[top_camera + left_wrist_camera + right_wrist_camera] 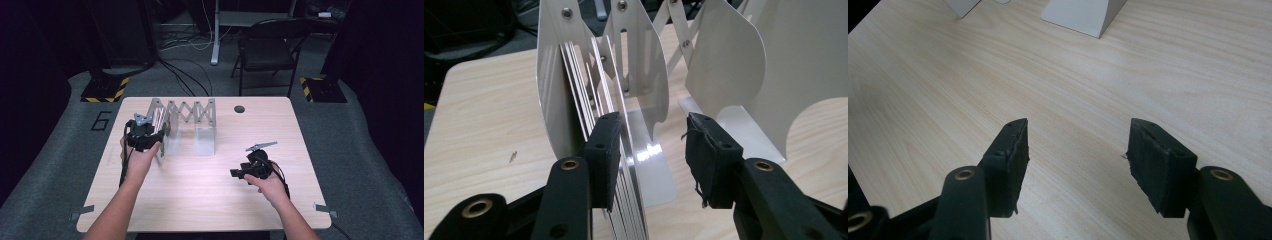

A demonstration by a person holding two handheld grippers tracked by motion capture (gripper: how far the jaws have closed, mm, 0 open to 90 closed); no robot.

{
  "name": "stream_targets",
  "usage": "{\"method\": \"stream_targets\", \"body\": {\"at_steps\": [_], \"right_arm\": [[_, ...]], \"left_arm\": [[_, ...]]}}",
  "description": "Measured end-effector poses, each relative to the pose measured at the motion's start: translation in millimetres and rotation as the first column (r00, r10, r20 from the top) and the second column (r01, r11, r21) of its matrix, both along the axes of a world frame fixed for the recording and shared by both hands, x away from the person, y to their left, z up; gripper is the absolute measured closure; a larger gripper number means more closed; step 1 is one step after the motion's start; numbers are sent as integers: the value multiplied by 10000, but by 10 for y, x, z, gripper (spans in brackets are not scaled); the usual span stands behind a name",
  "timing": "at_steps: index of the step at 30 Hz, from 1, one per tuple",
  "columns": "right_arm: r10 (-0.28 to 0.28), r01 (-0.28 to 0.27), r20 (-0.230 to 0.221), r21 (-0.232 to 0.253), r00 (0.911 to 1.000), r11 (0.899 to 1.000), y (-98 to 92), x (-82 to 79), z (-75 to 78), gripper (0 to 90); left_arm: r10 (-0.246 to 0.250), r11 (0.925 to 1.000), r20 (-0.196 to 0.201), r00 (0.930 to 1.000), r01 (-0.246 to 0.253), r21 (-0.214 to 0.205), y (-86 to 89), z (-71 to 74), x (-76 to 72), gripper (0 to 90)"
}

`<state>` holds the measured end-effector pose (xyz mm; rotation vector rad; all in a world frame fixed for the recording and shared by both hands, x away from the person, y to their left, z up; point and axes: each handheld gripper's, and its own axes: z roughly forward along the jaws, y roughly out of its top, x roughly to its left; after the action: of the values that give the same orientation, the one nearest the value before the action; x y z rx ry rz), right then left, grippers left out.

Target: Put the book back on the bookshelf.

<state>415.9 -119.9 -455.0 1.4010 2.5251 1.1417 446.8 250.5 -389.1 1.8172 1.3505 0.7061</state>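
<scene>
Broadly, a pale wood-grain rectangular table (210, 200) carries everything, with a small dark round grommet hole (239, 109) near its far edge. On its far left part stands a white sheet-metal expanding file rack (186, 116), its upright dividers joined at the back by a silver scissor lattice (190, 108). Its leftmost slot, at the table's left end, holds a pack of thin white sheets (589, 95) standing on edge; seen from the left gripper view, they lean against the outer divider (549, 75), and the neighbouring curved divider (724, 70) stands well apart to the right.

At the rack's left end, the person's left hand (136, 162) holds the black left gripper (651, 150). Its jaws stand partly open and press on nothing: the left pad (604, 150) lies right against the near edge of the sheets, though I cannot tell whether it touches them, while the right pad (706, 155) hangs free over the rack's glossy base plate (649, 155).

Well apart, toward the table's right front, the right hand (272, 187) holds the black right gripper (1075, 160) low over bare wood. Its jaws are partly open too, with nothing between them; two white feet of the rack show at the top of the right gripper view.
</scene>
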Motion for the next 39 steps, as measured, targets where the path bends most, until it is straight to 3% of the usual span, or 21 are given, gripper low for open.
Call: {"method": "stream_targets", "body": {"at_steps": [18, 25, 39], "right_arm": [[-19, 19, -23, -8, 10000, 10000, -15, 9, -6, 414], [-100, 100, -64, 84, 9999, 9999, -17, 14, -14, 413], [-159, 160, -141, 103, 9998, 9998, -47, 12, -37, 413]], "left_arm": [[-425, 9990, -166, 9990, 423, -115, 18, 65, -93, 570], [-981, 9952, -488, 9940, 983, 18, 4, 110, -164, 564], [-1787, 9838, -604, 9820, 1792, 32, -75, 192, -271, 547]]}}
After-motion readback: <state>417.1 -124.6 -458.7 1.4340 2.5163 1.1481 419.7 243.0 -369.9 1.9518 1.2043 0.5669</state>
